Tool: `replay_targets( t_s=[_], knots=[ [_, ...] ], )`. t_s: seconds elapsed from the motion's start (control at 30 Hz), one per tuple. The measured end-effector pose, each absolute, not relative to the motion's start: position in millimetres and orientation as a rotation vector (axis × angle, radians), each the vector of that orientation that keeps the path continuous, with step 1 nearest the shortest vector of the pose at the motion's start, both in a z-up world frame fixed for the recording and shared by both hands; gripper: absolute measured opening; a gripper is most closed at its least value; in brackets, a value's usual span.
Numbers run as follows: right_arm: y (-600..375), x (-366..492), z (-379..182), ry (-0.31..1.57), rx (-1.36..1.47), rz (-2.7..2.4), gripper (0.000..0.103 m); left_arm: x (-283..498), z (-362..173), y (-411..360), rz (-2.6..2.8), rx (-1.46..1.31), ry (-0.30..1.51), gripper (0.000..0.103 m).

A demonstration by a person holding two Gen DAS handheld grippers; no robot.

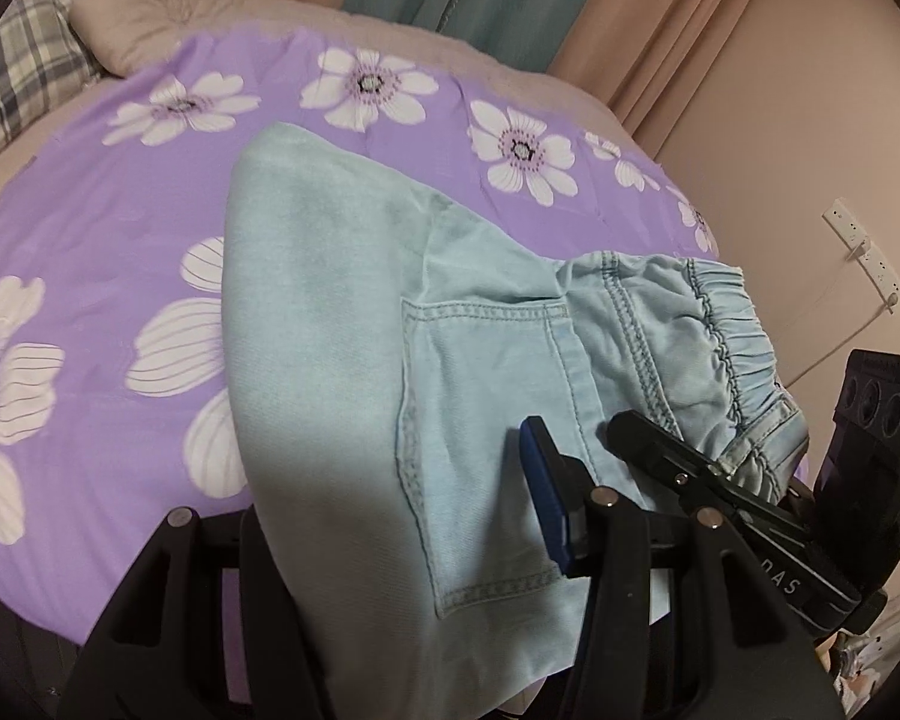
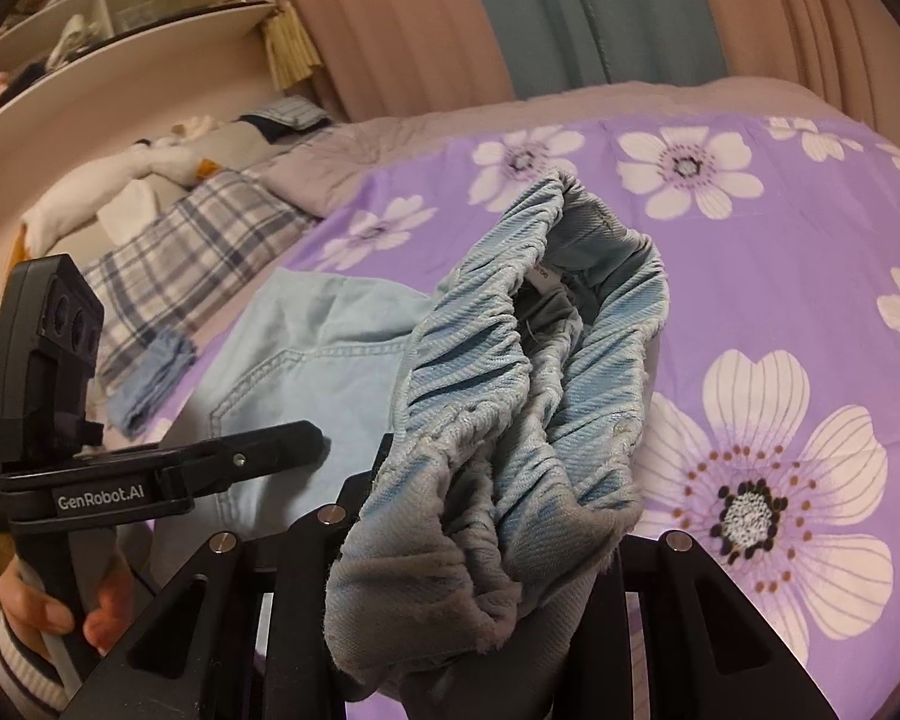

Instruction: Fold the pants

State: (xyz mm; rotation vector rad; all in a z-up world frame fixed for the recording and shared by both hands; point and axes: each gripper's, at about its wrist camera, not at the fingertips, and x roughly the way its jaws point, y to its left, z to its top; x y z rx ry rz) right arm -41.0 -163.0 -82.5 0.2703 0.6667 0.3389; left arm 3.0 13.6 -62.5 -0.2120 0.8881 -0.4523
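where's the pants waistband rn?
The elastic waistband is bunched in the right hand-held gripper, filling the right wrist view above the purple floral bedspread. In the left wrist view it sits at right, beside the back pocket.

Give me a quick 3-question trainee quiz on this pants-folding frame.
1. True or false: the pants lie on a plain white cover.
2. Which part of the garment is bunched up close in the right wrist view? A) leg cuff B) elastic waistband C) zipper fly
3. Fill in: the stitched patch in the middle of the left wrist view is a ____.

Key: 1 false, it is a purple flowered sheet. 2 B. 3 pocket.
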Motion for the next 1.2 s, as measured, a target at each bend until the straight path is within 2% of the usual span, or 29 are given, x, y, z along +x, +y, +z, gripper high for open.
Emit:
replay_targets(
  t_s=[0.53,1.2],
  knots=[
    [-125,-71,-43,0.54,0.089,0.407,0.033,-36,-22,49,-0.385,-0.172,0.757,0.05],
    [-106,-79,-20,0.449,-0.002,0.422,0.033,-51,-4,67,-0.359,-0.165,0.683,0.051]
  ],
)
